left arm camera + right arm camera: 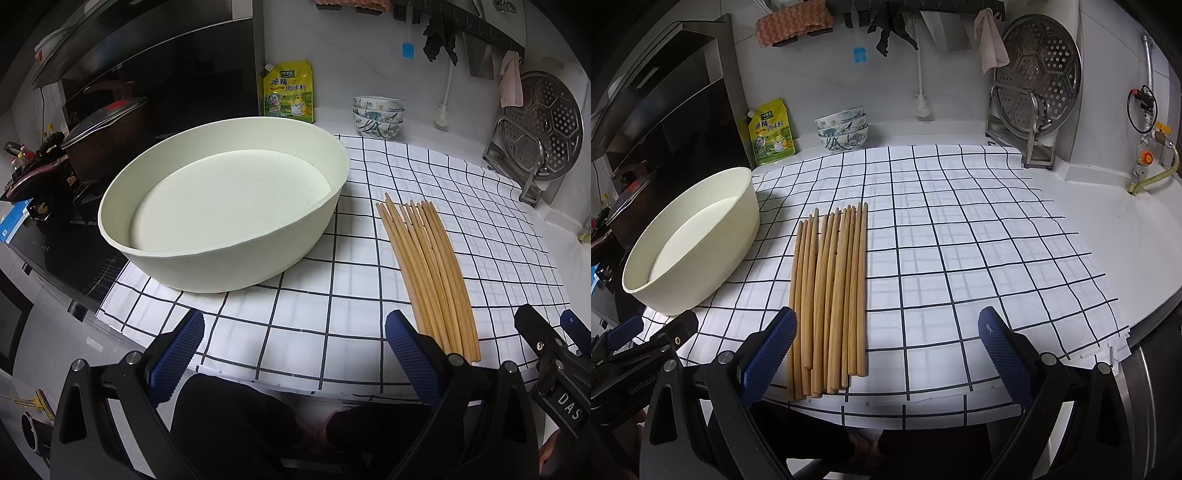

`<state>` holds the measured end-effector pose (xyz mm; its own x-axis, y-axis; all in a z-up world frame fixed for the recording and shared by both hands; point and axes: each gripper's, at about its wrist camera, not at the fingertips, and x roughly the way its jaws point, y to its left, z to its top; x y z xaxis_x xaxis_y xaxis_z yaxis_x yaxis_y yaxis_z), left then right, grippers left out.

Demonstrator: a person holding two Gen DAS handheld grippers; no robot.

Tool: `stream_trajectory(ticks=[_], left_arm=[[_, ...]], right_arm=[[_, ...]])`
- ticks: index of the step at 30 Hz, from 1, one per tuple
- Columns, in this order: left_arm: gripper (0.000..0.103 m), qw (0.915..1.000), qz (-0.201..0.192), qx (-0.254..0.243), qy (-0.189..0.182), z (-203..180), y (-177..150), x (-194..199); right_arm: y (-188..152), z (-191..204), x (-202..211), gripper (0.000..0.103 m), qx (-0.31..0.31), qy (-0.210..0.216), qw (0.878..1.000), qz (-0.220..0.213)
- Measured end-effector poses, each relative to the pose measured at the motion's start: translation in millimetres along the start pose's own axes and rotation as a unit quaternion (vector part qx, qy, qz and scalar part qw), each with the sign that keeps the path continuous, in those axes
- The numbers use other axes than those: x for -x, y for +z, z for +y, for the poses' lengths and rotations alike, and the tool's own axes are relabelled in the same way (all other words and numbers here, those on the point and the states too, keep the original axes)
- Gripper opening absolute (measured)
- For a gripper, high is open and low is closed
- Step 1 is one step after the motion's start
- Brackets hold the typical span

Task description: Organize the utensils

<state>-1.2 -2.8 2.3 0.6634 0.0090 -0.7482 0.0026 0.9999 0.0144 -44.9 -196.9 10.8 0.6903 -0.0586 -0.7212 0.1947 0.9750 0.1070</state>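
Observation:
Several wooden chopsticks [424,266] [831,295] lie side by side on a white cloth with a black grid [369,240] [942,240]. To their left stands a wide, empty cream basin [221,206] [690,243]. My left gripper [295,350] hangs open near the cloth's front edge, between the basin and the chopsticks' thick ends. My right gripper [886,347] is open too, its left finger [772,350] right beside the chopsticks' thick ends. Each gripper shows at the edge of the other's view: the right gripper [554,339] and the left gripper [650,332].
Stacked patterned bowls [376,116] [842,129] and a yellow seasoning pouch [290,92] [770,133] stand at the back wall. A steel steamer plate on a rack [539,129] [1038,77] is at the back right. A lidded pot on the stove [107,136] sits left of the basin.

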Motion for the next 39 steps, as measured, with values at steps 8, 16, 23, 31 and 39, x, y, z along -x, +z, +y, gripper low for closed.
stream_trajectory(ticks=[8, 16, 23, 31, 39], left_arm=[[0.097, 1.0000, 0.000, 0.000, 0.000, -0.7, -0.6, 0.3], [0.097, 1.0000, 0.000, 0.000, 0.000, -0.8, -1.1, 0.5], [0.097, 1.0000, 0.000, 0.000, -0.001, -0.9, -1.0, 0.5], [0.097, 1.0000, 0.000, 0.000, -0.001, -1.2, -1.2, 0.9], [0.097, 1.0000, 0.002, 0.000, -0.007, -4.5, -1.9, -1.4]], right_arm=[[-0.6, 0.9, 0.1, 0.094, 0.001, -0.001, 1.000, 0.000], [-0.4, 1.1, 0.7, 0.094, 0.001, -0.002, 1.000, -0.001], [-0.7, 0.9, 1.0, 0.094, 0.002, -0.002, 1.000, -0.001], [-0.2, 1.3, 0.7, 0.094, 0.002, -0.002, 1.000, -0.001], [-0.2, 0.6, -2.4, 0.094, 0.004, 0.003, 1.000, 0.004]])
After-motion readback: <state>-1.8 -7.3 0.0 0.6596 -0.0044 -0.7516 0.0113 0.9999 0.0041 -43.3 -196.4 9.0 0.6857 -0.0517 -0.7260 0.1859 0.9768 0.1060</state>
